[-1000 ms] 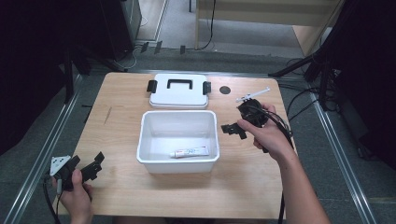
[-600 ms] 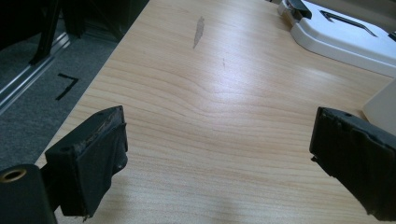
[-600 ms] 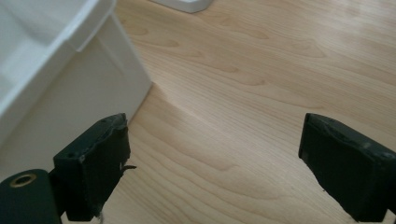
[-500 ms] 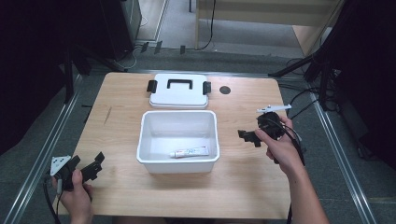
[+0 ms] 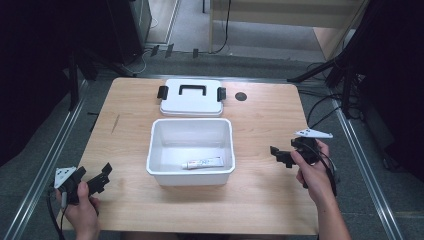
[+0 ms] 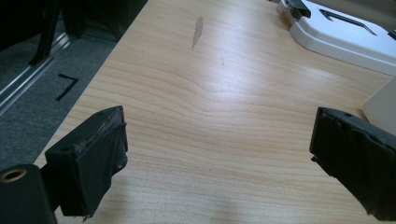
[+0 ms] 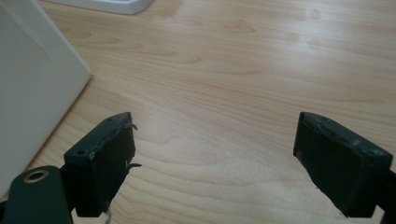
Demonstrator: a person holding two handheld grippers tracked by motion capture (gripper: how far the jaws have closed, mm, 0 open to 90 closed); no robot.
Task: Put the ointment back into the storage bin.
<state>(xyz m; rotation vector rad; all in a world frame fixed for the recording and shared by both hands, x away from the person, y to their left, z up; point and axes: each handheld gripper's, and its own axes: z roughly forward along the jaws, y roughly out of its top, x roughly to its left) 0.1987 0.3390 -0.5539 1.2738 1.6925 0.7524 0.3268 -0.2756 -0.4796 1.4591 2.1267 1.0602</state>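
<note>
We are seeing the tube (image 5: 202, 163) lying inside the open white bin (image 5: 165, 167), the lid (image 5: 191, 103) resting just behind it; closing it is remaining. Both the left gripper (image 5: 102, 175) and right gripper (image 5: 280, 156), its jaws just narrowing slightly, are gaping empty beside the bin

A box (image 5: 190, 150) sits at the middle of the surface (image 5: 260, 200), with a tube (image 5: 202, 163) lying inside it along its near wall. The lid (image 5: 191, 97) lies flat on the surface just behind the box, nearer the far edge. To the right of the lid is a small round hole (image 5: 241, 96). The left gripper (image 5: 95, 177) is at the near left corner, well left of the box; the right gripper (image 5: 281, 156) is to the right of the box, near it but apart.
</note>
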